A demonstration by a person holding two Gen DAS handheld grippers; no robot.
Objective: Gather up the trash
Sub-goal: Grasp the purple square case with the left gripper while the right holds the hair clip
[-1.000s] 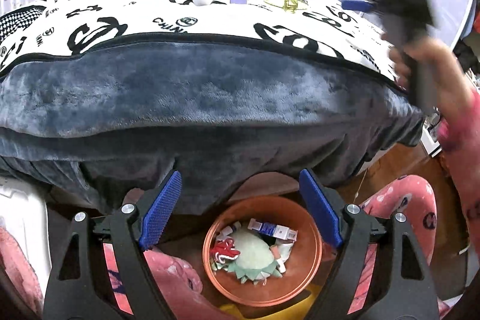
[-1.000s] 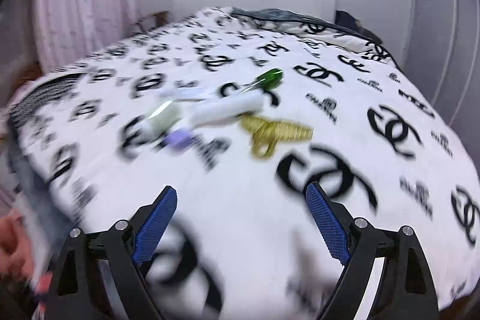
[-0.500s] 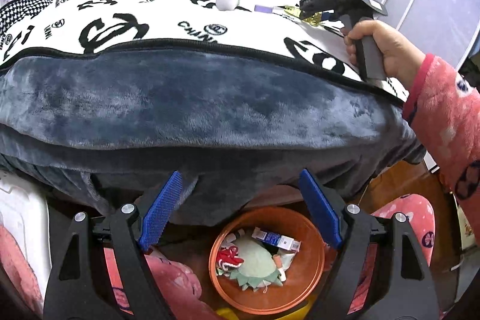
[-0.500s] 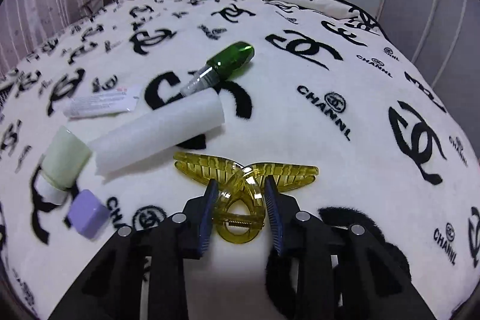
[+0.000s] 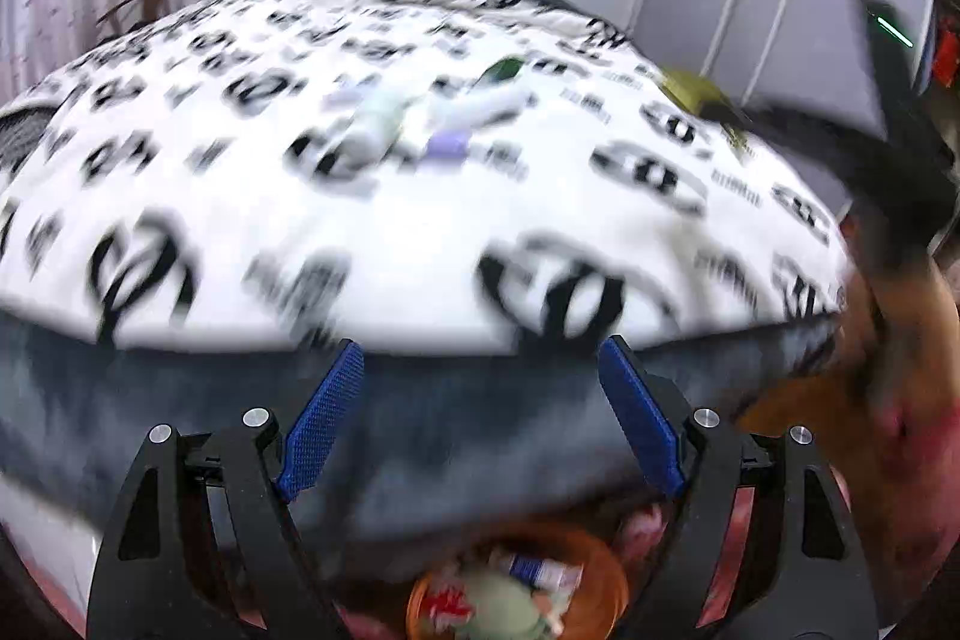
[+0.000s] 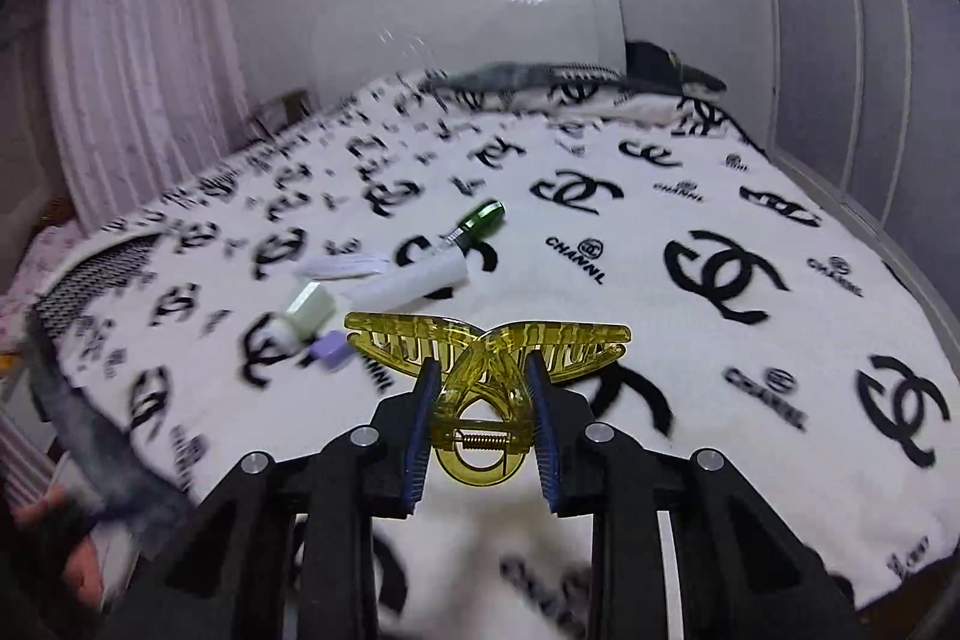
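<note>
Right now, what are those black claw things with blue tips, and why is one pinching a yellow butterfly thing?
Those are grabbers that a person holds, one in each hand, each carrying a camera that looks along its two fingers. The right gripper is shut on the yellow hair clip, pinching its handle. On the bed blanket behind it lie a white tube, a green-capped bottle, a pale green-capped bottle and a small purple piece. The other picture is blurry. It comes from the left gripper, which is open and holds nothing. Below it is an orange bowl with trash inside.
</note>
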